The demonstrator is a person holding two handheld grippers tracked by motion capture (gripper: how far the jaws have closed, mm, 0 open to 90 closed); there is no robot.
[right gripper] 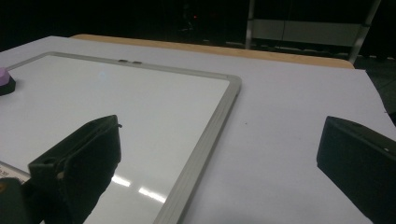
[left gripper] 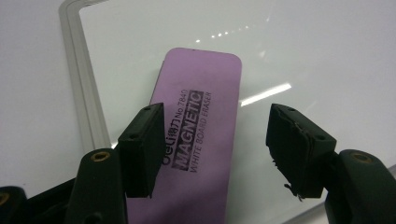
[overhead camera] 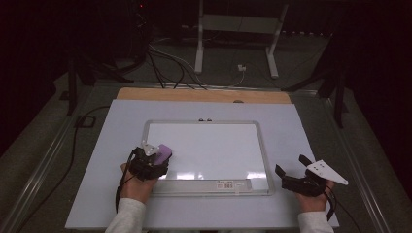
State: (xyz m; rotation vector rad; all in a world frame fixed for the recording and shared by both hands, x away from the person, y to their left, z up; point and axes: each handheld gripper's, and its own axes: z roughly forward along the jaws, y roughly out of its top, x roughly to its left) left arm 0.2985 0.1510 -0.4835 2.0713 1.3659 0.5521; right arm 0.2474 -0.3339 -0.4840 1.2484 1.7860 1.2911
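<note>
White sheet (overhead camera: 97, 194) covers wooden table (overhead camera: 204, 94); framed whiteboard (overhead camera: 262, 145) lies on it. Purple eraser (left gripper: 198, 135) rests on board's left part, between parted jaws of left gripper (left gripper: 215, 144), right pad clear. Right gripper (right gripper: 219, 154) wide open, empty, beside board. Room dark, cables (overhead camera: 165, 63) on floor.

light: dim room, black background past the bench (overhead camera: 291, 208) | glare: bright streaks of overhead lamps on the whiteboard (overhead camera: 209, 145) near its front edge | shadows: faint, soft | focus: high view slightly soft, close jaws blurred in both gripper views | colour: bluish cast
</note>
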